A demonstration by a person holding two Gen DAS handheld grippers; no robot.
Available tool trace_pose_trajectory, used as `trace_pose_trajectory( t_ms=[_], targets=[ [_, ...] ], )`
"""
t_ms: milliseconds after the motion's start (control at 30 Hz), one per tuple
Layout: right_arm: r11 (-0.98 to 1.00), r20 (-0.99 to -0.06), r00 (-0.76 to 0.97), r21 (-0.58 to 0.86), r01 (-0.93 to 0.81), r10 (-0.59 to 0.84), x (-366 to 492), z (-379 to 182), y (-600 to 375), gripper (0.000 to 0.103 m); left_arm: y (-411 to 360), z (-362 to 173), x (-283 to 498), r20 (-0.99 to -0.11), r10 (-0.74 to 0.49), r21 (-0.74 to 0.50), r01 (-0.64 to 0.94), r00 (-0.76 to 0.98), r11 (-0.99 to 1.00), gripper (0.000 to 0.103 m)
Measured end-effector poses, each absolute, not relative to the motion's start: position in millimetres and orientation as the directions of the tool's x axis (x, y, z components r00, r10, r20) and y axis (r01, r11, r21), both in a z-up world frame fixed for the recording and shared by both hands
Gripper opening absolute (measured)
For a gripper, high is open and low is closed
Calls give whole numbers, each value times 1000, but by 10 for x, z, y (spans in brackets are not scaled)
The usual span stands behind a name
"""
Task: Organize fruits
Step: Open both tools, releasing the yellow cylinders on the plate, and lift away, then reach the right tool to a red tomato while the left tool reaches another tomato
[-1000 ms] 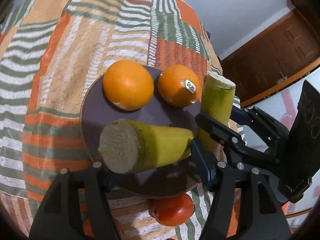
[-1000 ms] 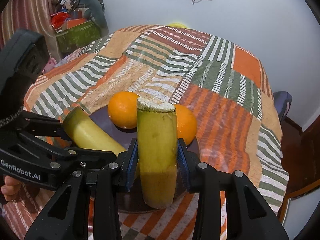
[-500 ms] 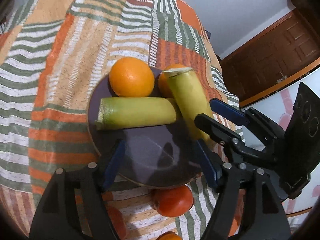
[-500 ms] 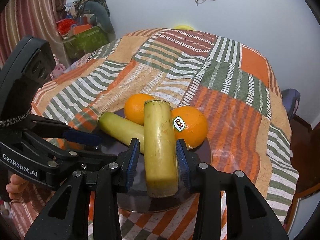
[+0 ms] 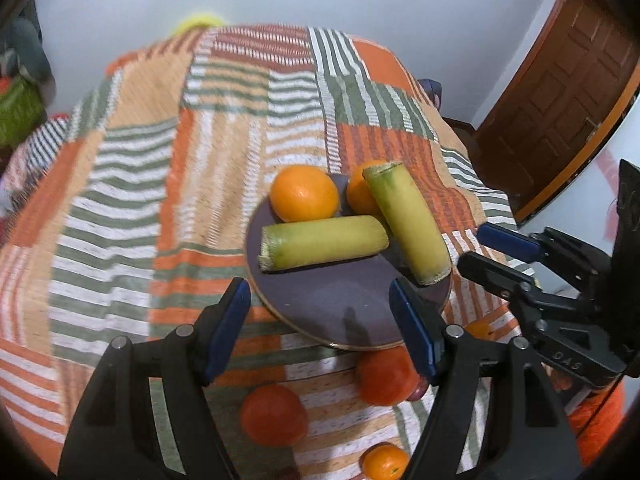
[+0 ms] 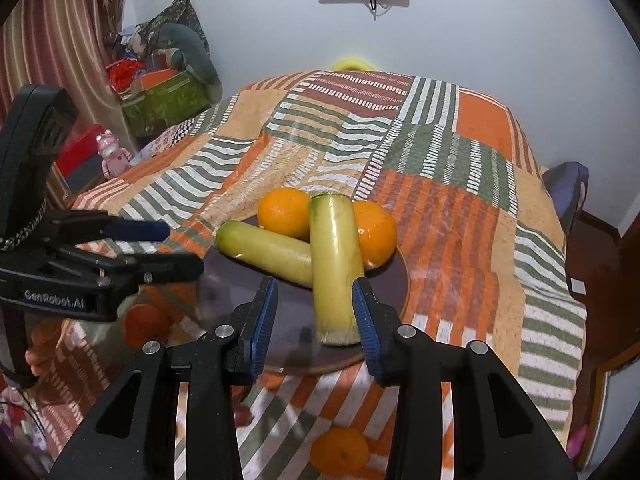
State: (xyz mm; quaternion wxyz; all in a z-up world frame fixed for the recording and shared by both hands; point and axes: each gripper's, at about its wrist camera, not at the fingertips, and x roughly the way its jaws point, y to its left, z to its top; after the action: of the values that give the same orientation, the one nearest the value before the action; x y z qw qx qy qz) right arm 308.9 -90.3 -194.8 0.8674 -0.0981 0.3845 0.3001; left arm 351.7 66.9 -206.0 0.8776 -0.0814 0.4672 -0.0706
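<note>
A dark purple plate (image 5: 340, 312) (image 6: 384, 280) holds two oranges (image 5: 304, 198) (image 6: 284, 212) and two yellow-green cane pieces. One cane piece (image 5: 324, 242) (image 6: 264, 254) lies flat. The other cane piece (image 5: 408, 222) (image 6: 336, 264) lies over it and leans on the second orange (image 5: 358, 196) (image 6: 376, 240). My left gripper (image 5: 320, 328) is open and empty, just in front of the plate. My right gripper (image 6: 314, 320) is open, its pads apart from the cane's near end.
Two red tomatoes (image 5: 274, 414) (image 5: 384, 376) and a small orange (image 5: 384, 462) (image 6: 340, 456) lie on the patchwork cloth (image 5: 160, 200) in front of the plate. A wooden door (image 5: 560, 80) stands to the right. Boxes and toys (image 6: 160, 88) sit at the left.
Both grippers have let go of their cane pieces and pulled back from the plate. The right one's cane now rests over the other and on the orange.
</note>
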Motion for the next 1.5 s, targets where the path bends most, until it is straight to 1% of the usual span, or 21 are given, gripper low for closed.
trace_pose_trajectory(
  t_ms=[200,433,567,667,733,833,1033,1167,1333,1500],
  targets=[
    [813,-717,532,84,-576,451,2884,-1891,-1034,36,627,-1936,3286,-800,-123,-113,53,587,992,72],
    [817,-721,519,113,-565,459,2692,-1917,-1081,36,698,-1889,3040,-799,-82,-73,40,595,997,74],
    [812,-726,503,132,-568,470,2618,-1952,-1048,36,823,-1884,2926,-799,-57,-58,19,598,998,78],
    [807,-729,490,145,-573,478,2552,-1990,-1002,39,917,-1894,2857,-802,-39,-44,7,596,999,80],
    [807,-731,487,146,-573,478,2523,-2014,-971,43,962,-1910,2824,-809,-32,-36,4,587,999,81],
    [804,-737,476,153,-575,480,2507,-2066,-916,43,1018,-1956,2783,-818,-34,-37,6,574,999,81],
    [797,-761,432,180,-576,484,2529,-2232,-787,43,1047,-2142,2770,-858,-82,-75,35,507,997,81],
    [788,-780,399,188,-587,483,2532,-2355,-670,43,1023,-2253,2799,-872,-89,-75,47,481,996,81],
    [779,-795,365,203,-593,485,2568,-2483,-548,43,1013,-2378,2838,-886,-118,-104,56,449,993,81],
    [784,-801,360,204,-586,478,2635,-2554,-491,48,939,-2510,2856,-897,-140,-114,86,420,990,81]
  ],
)
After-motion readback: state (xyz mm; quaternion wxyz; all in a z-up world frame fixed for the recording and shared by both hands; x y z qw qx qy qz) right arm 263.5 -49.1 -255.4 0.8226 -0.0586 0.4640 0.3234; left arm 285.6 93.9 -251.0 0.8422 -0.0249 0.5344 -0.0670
